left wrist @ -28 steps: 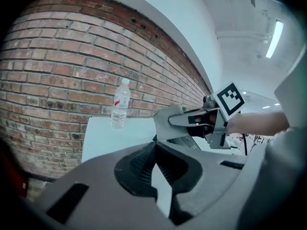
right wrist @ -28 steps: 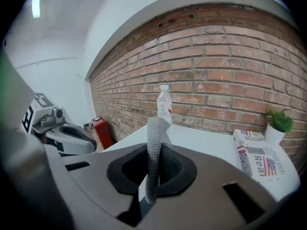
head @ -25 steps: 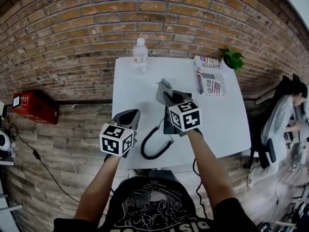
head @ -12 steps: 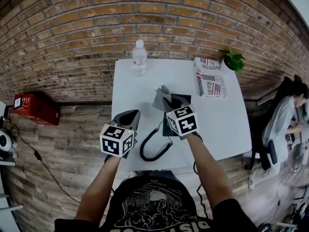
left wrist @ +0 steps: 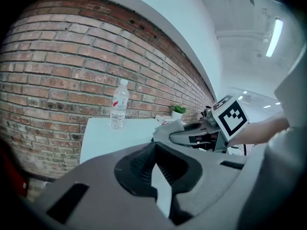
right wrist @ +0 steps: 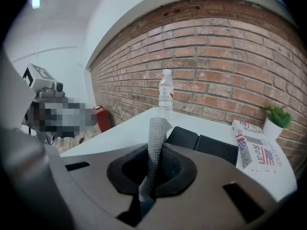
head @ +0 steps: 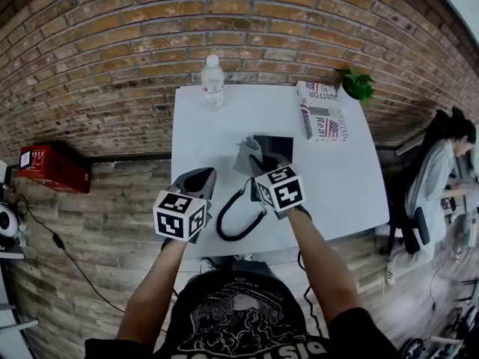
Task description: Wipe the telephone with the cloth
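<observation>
The black telephone [head: 275, 146] lies in the middle of the white table [head: 344, 185], and its coiled cord [head: 232, 226] loops toward the front edge. My right gripper [head: 258, 161] is over the telephone's near left part, shut on a grey cloth [head: 245, 154]. In the right gripper view the cloth [right wrist: 156, 147] stands up from between the jaws, with the telephone [right wrist: 206, 145] just beyond. My left gripper [head: 200, 179] hovers at the table's front left, apart from the telephone. Its jaws [left wrist: 160, 176] are shut with nothing in them.
A clear water bottle [head: 212, 82] stands at the table's back edge against the brick wall. A printed box [head: 322, 111] and a small potted plant [head: 358, 84] sit at the back right. A red box [head: 46, 167] is on the floor at left. A person sits far right.
My right gripper has drawn the cloth back toward me across the telephone, so more of the telephone's far end shows. The left gripper has stayed where it was.
</observation>
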A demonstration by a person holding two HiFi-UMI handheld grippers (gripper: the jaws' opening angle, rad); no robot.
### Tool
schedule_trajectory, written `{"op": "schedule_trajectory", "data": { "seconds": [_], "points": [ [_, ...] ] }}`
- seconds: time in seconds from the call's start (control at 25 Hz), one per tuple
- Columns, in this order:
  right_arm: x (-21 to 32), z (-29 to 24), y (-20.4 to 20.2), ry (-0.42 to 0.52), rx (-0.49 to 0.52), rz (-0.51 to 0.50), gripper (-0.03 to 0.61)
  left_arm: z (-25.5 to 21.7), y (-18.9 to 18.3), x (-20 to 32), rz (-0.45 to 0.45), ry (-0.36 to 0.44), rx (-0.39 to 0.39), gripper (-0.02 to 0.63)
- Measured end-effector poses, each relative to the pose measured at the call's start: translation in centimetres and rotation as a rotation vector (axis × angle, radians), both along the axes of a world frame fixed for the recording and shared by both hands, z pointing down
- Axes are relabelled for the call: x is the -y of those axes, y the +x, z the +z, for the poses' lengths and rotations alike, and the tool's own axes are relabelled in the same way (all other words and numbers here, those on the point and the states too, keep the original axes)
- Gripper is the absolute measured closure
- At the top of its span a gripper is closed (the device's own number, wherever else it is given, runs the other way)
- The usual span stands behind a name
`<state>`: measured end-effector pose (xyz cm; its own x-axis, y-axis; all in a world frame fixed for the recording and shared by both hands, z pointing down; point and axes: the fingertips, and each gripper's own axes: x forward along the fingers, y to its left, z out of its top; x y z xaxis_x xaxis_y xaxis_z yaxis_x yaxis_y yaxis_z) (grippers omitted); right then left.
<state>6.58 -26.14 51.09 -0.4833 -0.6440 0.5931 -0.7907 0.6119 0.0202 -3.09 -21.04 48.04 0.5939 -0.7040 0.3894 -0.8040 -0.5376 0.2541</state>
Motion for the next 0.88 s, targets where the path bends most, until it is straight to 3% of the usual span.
{"op": "schedule_trajectory", "data": {
  "seconds": [0.88],
  "points": [
    [-7.9, 3.7, 0.1, -0.088, -0.006, 0.032, 0.568, 0.5, -0.6, -5.3, 0.031, -0.017, 0.002, 0.609]
  ]
}}
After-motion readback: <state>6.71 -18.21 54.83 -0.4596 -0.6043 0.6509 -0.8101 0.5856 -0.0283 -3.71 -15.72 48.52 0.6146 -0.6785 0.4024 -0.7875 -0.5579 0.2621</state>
